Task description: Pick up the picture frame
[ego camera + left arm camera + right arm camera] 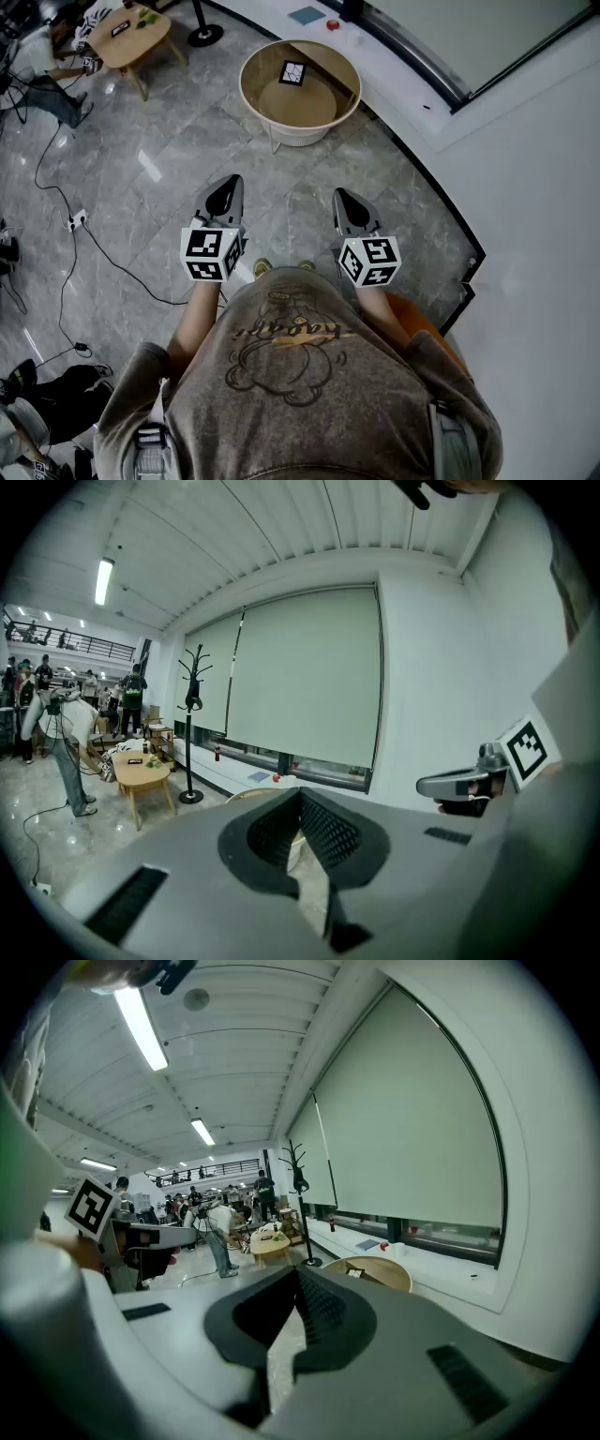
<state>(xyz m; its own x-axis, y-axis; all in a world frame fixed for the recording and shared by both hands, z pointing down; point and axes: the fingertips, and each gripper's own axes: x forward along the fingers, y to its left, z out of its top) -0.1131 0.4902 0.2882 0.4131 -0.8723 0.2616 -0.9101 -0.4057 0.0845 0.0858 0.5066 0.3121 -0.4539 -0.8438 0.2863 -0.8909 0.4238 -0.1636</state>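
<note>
Picture frame: small, square, dark-bordered with a pale centre. It lay inside the round table, against the far part of its raised rim, well ahead of both grippers and touched by neither. What the frame held was too small to make out. In the right gripper view it showed only as a speck in the tan tub. In the left gripper view the gripper's own body hid it, with just an arc of the table's rim showing.

Left gripper: jaws together, nothing between the pads, held level beside the other and pointing toward the table.

Right gripper: jaws likewise closed and empty.

Marker cubes: one on each gripper, with black-and-white square patterns and no readable text.

Person's sweatshirt: grey-brown, with a printed figure and cursive lettering seen upside down and not legible. The shoulders were cut off by the lower edge.

Low wooden table: upper left, partly cut off. It carried a marker card and small greenish items that could not be identified.

Coat stand: only the base showed in the head view; the full stand appeared in the left gripper view.

Cables: trailing across the grey stone floor.

Window sill: a blue flat item and a red item, with no detail readable.
</note>
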